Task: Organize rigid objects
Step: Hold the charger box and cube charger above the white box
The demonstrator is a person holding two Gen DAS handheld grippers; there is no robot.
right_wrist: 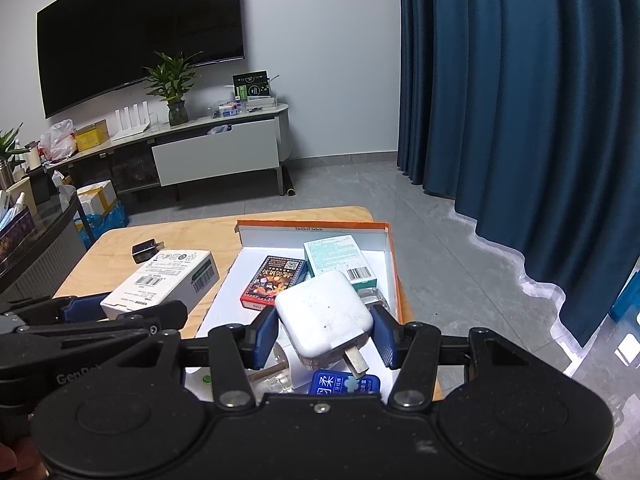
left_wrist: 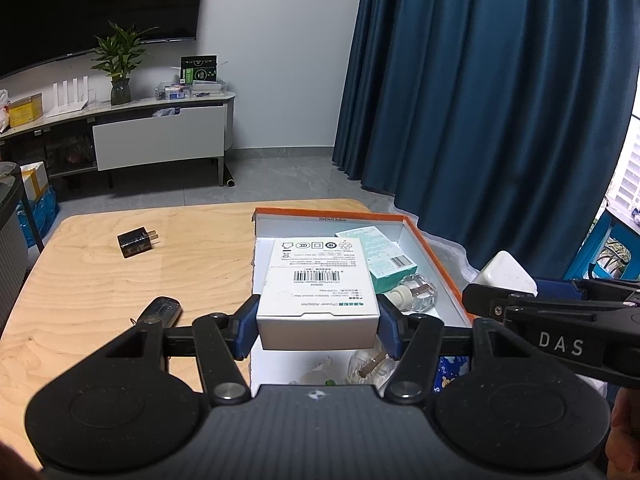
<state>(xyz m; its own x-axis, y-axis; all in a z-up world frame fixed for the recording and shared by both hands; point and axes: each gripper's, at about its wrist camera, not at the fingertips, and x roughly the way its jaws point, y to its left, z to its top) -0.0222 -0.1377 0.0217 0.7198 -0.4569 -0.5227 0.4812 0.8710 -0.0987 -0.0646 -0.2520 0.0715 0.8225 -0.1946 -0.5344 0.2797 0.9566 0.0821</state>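
My left gripper point(left_wrist: 318, 330) is shut on a white power-adapter box point(left_wrist: 318, 284), its blue pads pressing both sides. It is held up over the left side of the orange-rimmed cardboard tray point(left_wrist: 436, 256). My right gripper point(right_wrist: 326, 334) is shut on a white charger block point(right_wrist: 326, 314) with its prongs pointing toward the camera, held above the tray point(right_wrist: 394, 264). The right wrist view shows the adapter box point(right_wrist: 160, 284) at the left. Inside the tray lie a teal box point(right_wrist: 340, 258), a red-and-black card box point(right_wrist: 274, 280), a glass bottle point(left_wrist: 416, 294) and a blue packet point(right_wrist: 344, 384).
On the wooden table point(left_wrist: 100, 280), left of the tray, lie a black plug adapter point(left_wrist: 136, 242) and a black key fob point(left_wrist: 162, 310). A blue curtain point(right_wrist: 520, 120) hangs at the right. A TV cabinet point(right_wrist: 216, 152) stands by the far wall.
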